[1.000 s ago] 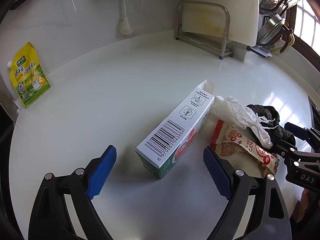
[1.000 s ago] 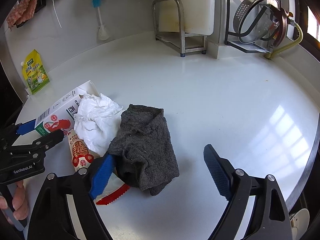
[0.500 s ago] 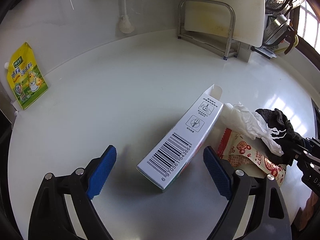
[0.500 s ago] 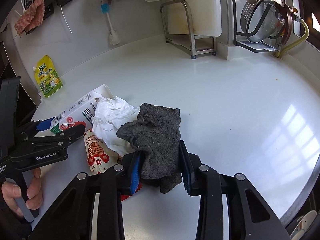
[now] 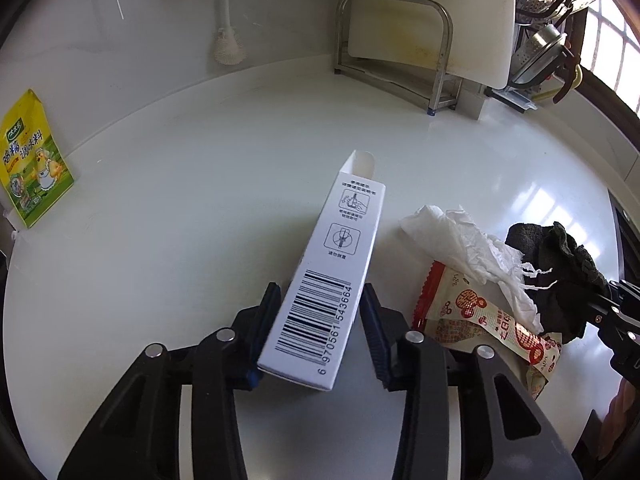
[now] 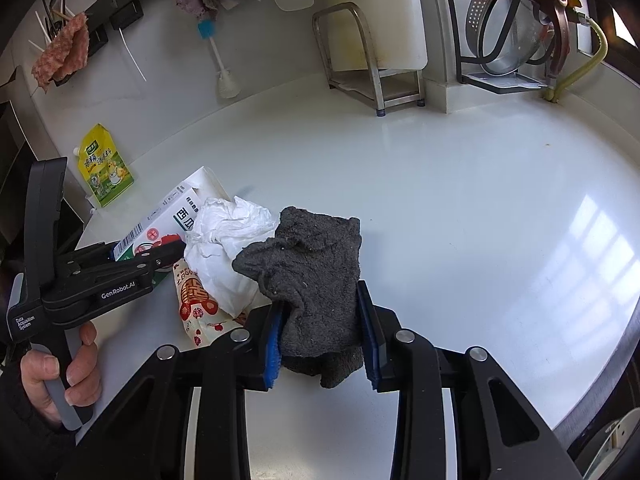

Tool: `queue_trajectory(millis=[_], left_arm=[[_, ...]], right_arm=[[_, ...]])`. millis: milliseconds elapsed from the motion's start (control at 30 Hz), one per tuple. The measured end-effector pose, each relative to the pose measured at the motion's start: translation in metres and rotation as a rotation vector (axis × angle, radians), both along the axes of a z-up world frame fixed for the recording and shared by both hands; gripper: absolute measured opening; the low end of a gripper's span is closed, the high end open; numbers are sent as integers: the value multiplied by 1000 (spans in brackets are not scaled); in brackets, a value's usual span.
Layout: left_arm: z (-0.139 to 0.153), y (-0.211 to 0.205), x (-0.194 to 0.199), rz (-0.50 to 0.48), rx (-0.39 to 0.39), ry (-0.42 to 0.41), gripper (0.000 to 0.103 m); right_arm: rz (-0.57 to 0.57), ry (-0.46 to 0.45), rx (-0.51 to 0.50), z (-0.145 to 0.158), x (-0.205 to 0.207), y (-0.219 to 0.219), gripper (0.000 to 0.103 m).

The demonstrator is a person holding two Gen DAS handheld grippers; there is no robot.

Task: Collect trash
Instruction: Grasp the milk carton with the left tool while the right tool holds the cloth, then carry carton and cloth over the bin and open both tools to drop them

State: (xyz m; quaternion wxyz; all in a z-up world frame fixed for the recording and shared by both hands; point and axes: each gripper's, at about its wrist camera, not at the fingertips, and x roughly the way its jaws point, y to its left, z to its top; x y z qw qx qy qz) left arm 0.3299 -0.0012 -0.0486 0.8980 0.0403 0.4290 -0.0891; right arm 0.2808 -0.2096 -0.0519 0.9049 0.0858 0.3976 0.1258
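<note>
My left gripper (image 5: 322,330) is shut on a white carton box (image 5: 334,264) with a barcode, its far end open; the box also shows in the right wrist view (image 6: 170,218). My right gripper (image 6: 322,338) is shut on a dark grey cloth (image 6: 316,276), held just above the white counter. A crumpled white tissue (image 6: 228,248) and a red-and-cream snack wrapper (image 6: 192,296) lie between the two grippers. In the left wrist view the tissue (image 5: 460,248), wrapper (image 5: 480,316) and cloth (image 5: 560,272) lie right of the box.
A yellow seasoning pouch (image 5: 30,160) leans on the left wall. A bottle brush (image 5: 226,16) hangs on the back wall. A metal rack with a white cutting board (image 6: 372,40) and a rack of steel pots (image 6: 508,28) stand at the back.
My left gripper has closed on the carton box. My right gripper closed on the grey cloth earlier and has lifted it slightly toward itself.
</note>
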Motion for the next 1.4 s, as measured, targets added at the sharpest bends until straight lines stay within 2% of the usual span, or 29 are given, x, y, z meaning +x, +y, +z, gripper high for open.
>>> queue_trajectory(millis=[33, 67, 367, 667, 967, 1067, 1233, 1400], left_arm=[[0, 0, -2, -3, -6, 1, 26], [0, 0, -4, -3, -5, 2, 26], [12, 2, -30, 7, 6, -46, 26], [28, 8, -88, 10, 5, -90, 26], [33, -5, -170, -28, 1, -119, 26], [33, -9, -197, -42, -14, -125, 26], [25, -11, -236, -47, -35, -109, 26], [16, -16, -269, -48, -11, -102, 26]], right_arm=[[-4, 0, 0, 0, -1, -1, 31], [-7, 0, 2, -1, -3, -2, 31], [-33, -14, 13, 3, -25, -12, 31], [-80, -45, 17, 10, -64, -20, 31], [-127, -48, 47, 4, -139, -21, 30], [-143, -57, 30, 2, -166, -17, 30], [-155, -75, 15, 3, -210, -10, 30], [-157, -78, 4, 2, -252, -2, 30]])
